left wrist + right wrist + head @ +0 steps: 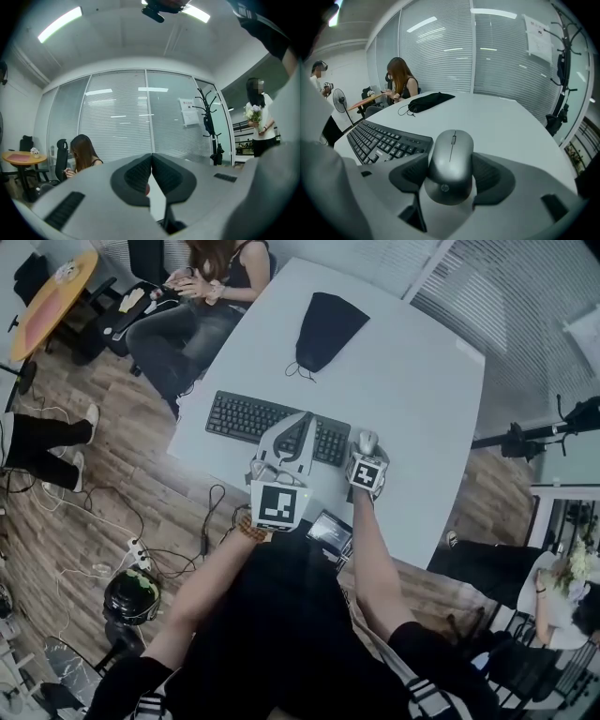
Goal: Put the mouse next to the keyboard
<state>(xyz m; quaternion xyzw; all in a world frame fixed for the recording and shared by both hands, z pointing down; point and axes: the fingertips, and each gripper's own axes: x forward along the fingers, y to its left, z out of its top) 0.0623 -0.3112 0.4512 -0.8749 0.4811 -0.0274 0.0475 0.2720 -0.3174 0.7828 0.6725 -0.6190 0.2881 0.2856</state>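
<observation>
White table [412, 409] is seen in a glass-walled office with closed blinds behind the glass and a wood floor [112, 474] around it. On the table a black keyboard [246, 416] is laid near the person's edge, and a black pouch [328, 329] with a cord is laid well beyond it, toward the far side. A grey mouse [451, 161] is clamped between the two dark pads of the right gripper [367, 457], held by its sides with its scroll wheel facing away from the camera. The mouse is placed just beside the right end of the keyboard, apart from it by a small gap; whether it is resting on the table or raised slightly cannot be told. The left gripper [151, 161] is held with its jaws pressed together and nothing is gripped between them; in the head view it is seen over the right half of the keyboard, tilted upward, so its own view is filled with the blinds and ceiling lights. A seated person [401, 79] with long hair is seen at the far left corner of the table, next to a round orange table [56, 301]. A coat stand [208, 126] is seen by the glass wall, and a standing person holding flowers [260, 117] is seen to its right
</observation>
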